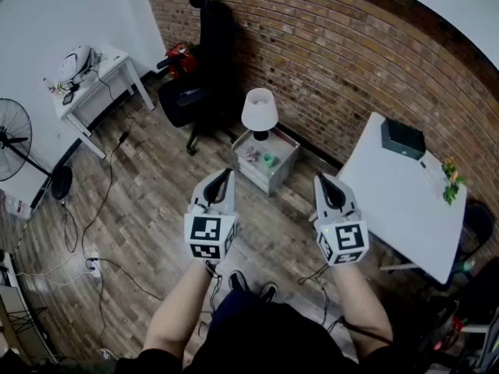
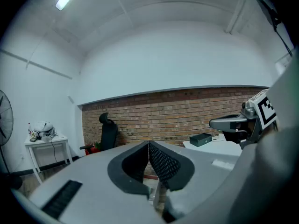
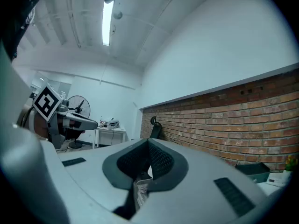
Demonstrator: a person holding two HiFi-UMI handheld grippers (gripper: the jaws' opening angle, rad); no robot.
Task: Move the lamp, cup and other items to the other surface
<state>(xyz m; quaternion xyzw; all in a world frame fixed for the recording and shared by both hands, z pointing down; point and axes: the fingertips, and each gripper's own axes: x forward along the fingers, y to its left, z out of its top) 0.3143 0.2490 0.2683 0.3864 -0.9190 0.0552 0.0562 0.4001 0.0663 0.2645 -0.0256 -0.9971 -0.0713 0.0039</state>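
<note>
Head view: office chair (image 1: pixel 204 61) stands behind lamp (image 1: pixel 260 112).

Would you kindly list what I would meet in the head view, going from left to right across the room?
Fan → desk → chair → lamp → black box → plant.

A brick wall (image 1: pixel 335 45) rises behind a black chair (image 1: pixel 210 49) on wood flooring (image 1: pixel 148 209).

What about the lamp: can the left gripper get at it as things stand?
Probably yes. Only floor lies between the left gripper and the lamp on the low grey stand; its jaws are shut and would need opening first.
</note>
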